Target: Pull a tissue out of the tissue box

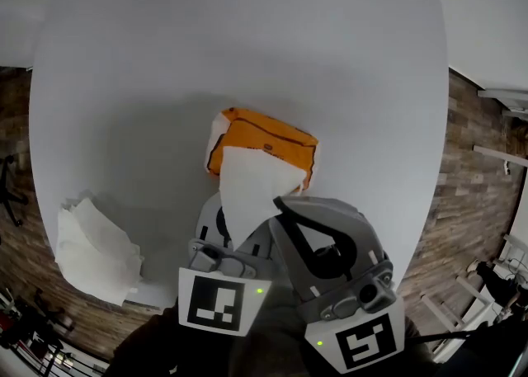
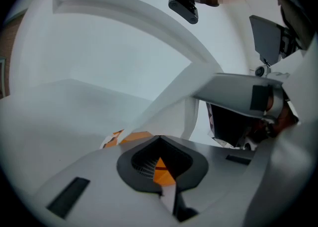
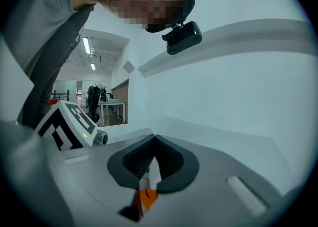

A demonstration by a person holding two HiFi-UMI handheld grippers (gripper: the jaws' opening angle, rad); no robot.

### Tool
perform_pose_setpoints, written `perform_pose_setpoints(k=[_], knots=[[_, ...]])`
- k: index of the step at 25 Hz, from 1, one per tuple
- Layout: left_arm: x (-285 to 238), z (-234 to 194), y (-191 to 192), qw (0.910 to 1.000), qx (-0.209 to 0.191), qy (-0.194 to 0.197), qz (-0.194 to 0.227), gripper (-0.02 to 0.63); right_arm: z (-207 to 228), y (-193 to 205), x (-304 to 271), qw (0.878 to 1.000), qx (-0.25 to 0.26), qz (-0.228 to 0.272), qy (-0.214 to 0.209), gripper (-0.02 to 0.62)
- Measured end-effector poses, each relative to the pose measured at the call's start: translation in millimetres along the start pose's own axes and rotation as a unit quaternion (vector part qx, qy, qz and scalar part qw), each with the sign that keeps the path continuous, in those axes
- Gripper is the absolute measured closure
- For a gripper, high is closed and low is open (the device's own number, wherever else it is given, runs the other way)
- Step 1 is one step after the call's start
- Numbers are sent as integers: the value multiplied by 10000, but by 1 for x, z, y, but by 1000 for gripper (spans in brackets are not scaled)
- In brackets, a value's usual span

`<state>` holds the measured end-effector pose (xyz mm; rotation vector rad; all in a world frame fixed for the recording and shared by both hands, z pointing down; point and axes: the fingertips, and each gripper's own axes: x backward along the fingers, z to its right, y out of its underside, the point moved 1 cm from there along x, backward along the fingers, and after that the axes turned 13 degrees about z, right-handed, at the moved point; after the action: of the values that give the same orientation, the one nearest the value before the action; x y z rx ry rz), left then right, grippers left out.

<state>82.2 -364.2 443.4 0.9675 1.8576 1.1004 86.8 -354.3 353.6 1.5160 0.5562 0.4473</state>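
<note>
An orange tissue box [image 1: 268, 143] lies on the round white table [image 1: 247, 37]. A white tissue [image 1: 247, 190] rises out of its top and is stretched toward me. My right gripper [image 1: 279, 200] is shut on the tissue's near end, lifted above the box. In the right gripper view a white sliver of tissue [image 3: 154, 170] shows between the closed jaws of this gripper [image 3: 155, 137]. My left gripper [image 1: 221, 217] sits low at the box's near side, its tips hidden under the tissue. In its own view that gripper [image 2: 160, 137] is shut, with the orange box [image 2: 131, 136] just ahead of it.
A loose heap of white tissues [image 1: 95, 252] lies at the table's near-left edge. Wooden floor [image 1: 470, 177] surrounds the table. The marker cubes of both grippers [image 1: 219, 301] fill the bottom of the head view.
</note>
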Motion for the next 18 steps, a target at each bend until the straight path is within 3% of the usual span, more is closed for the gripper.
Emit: perform_pose_setpoints(k=[10,18], knots=[[20,30,-28,9997,103,23,236,606,-33,-60,30,9984,-27,553,-106,592],[81,66,-61,9986,-44,-16,519,606,-61,-103,70,9969,-149,748,-191,592]])
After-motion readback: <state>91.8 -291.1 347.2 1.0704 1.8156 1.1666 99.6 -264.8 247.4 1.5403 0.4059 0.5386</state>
